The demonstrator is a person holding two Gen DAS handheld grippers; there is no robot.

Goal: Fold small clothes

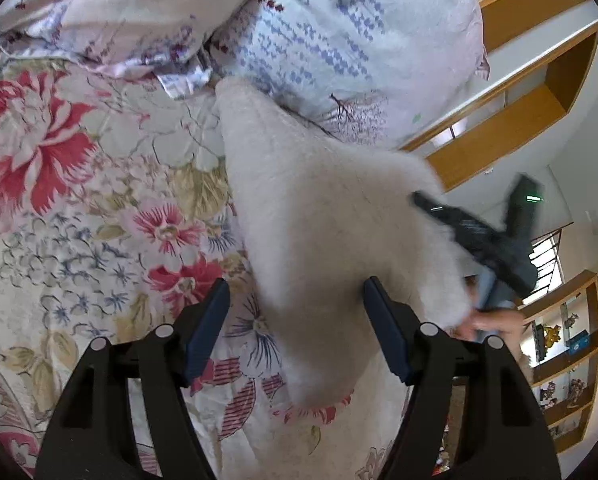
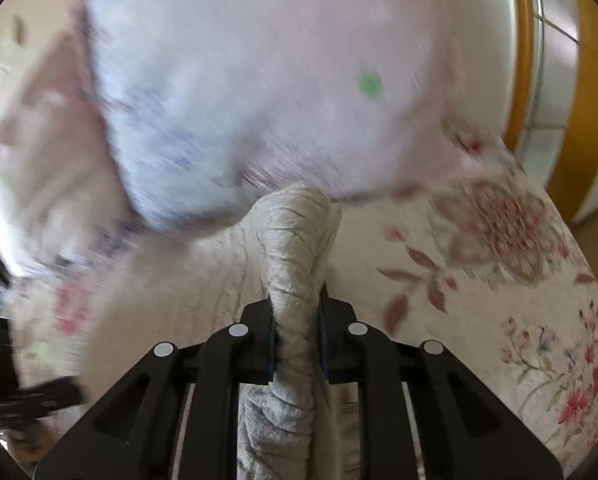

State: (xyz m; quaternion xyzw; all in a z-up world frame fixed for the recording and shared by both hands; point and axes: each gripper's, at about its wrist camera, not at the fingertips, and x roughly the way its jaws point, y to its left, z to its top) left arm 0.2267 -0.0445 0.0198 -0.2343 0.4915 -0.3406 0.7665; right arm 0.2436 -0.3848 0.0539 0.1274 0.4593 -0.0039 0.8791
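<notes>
A small fuzzy cream garment (image 1: 319,216) hangs lifted above the floral bedspread (image 1: 79,200), stretching from the pillows down past my left gripper. My left gripper (image 1: 297,312) is open, its jaws wide apart; the cloth drapes between them, loose. My right gripper (image 2: 297,320) is shut on a bunched fold of the same cream garment (image 2: 295,240) and holds it up. The right gripper also shows blurred in the left wrist view (image 1: 475,236) at the garment's right edge. The right wrist view is motion-blurred.
Two patterned pillows (image 1: 339,40) lie at the head of the bed. Wooden shelves (image 1: 539,92) with small objects stand at the right. The bedspread (image 2: 499,280) runs to its right edge near a wooden door frame (image 2: 523,60).
</notes>
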